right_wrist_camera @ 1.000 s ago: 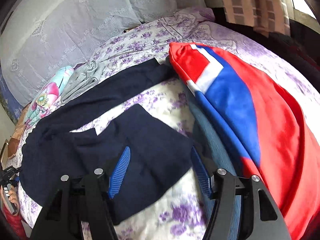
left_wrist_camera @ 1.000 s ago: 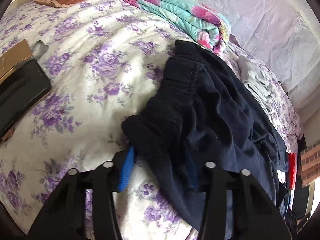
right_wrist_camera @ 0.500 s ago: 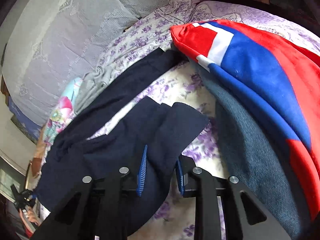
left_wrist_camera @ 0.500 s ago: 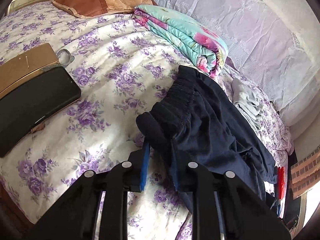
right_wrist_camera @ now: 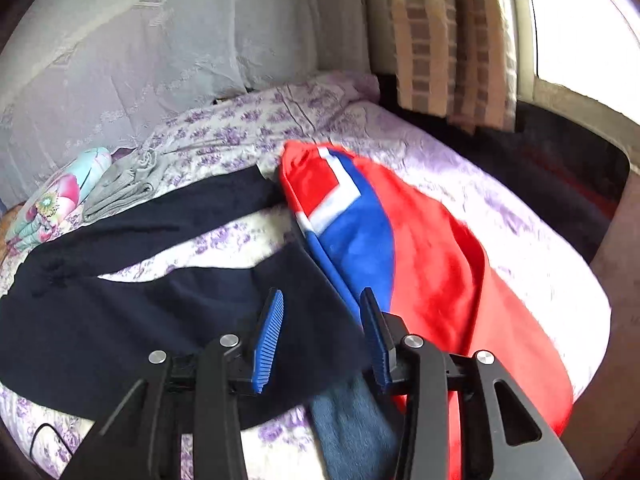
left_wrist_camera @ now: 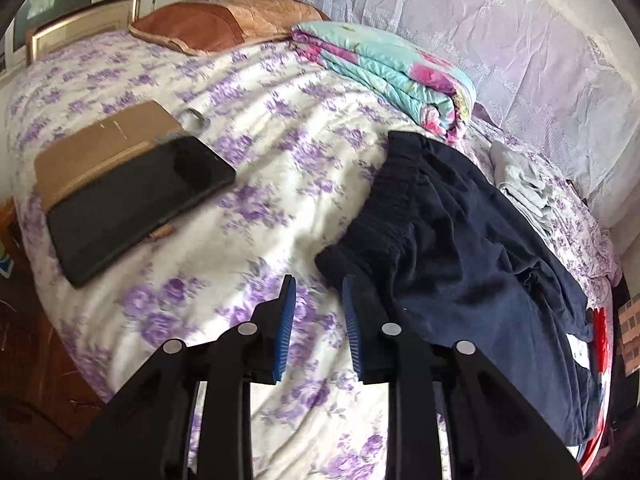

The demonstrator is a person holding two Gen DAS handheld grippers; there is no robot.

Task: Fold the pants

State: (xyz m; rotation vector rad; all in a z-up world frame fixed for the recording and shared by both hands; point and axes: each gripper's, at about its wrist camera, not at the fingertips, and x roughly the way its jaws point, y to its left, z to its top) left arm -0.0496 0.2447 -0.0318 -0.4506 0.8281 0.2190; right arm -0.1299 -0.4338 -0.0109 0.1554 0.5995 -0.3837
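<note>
Left wrist view: the left gripper hangs spread and empty over the floral bedsheet, just beside the waistband corner of the navy pants. Only here: a black tablet on a brown folder, a folded floral quilt, a brown pillow.

Right wrist view: the right gripper is spread above a pant leg, nothing pinched. Only here: a red-and-blue blanket and striped curtain. A grey garment shows in both.
</note>
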